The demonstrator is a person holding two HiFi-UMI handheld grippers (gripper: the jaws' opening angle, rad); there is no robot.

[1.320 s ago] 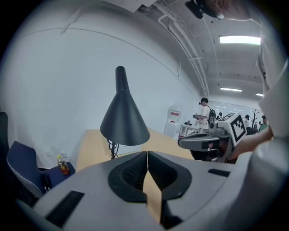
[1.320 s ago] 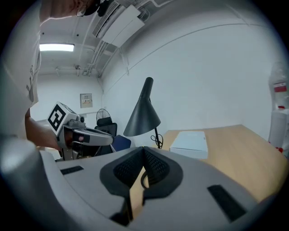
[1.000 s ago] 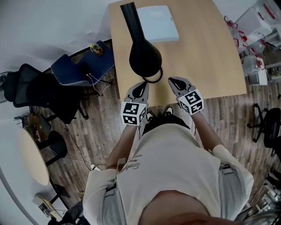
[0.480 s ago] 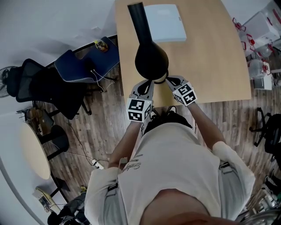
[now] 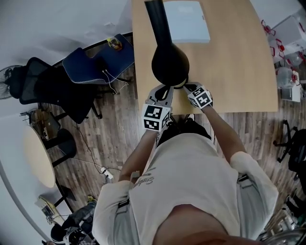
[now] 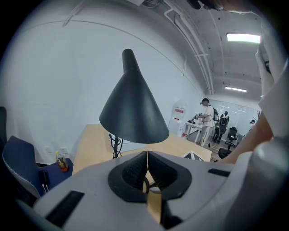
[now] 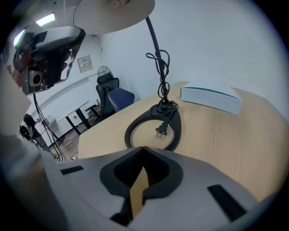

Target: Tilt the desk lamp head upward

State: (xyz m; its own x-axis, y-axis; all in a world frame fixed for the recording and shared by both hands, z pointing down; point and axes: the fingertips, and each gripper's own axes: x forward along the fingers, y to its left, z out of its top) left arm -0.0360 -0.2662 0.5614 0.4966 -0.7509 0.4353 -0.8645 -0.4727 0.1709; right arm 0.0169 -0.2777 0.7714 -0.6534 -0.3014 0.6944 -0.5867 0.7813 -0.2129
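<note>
A black desk lamp stands on the wooden table (image 5: 239, 72). Its cone head (image 5: 169, 64) points down over a ring base (image 7: 153, 128), with the cord and plug (image 7: 161, 131) lying in the ring. In the left gripper view the cone head (image 6: 133, 108) hangs just above and ahead of my left gripper (image 6: 146, 154). My left gripper (image 5: 164, 90) is shut, empty, at the head's near left edge. My right gripper (image 5: 187, 86) is shut and empty at the near right edge, and the right gripper view shows the head's pale underside (image 7: 113, 13) above my right gripper (image 7: 142, 149).
A white flat box (image 5: 186, 21) lies on the table behind the lamp. Blue and black office chairs (image 5: 91, 67) stand on the floor to the left of the table. A round side table (image 5: 38, 158) is further left. People stand far off in the room (image 6: 210, 119).
Both grippers have moved forward from the table's near edge up to the lamp head. The right gripper has also shifted left, closer under the head's rim.
</note>
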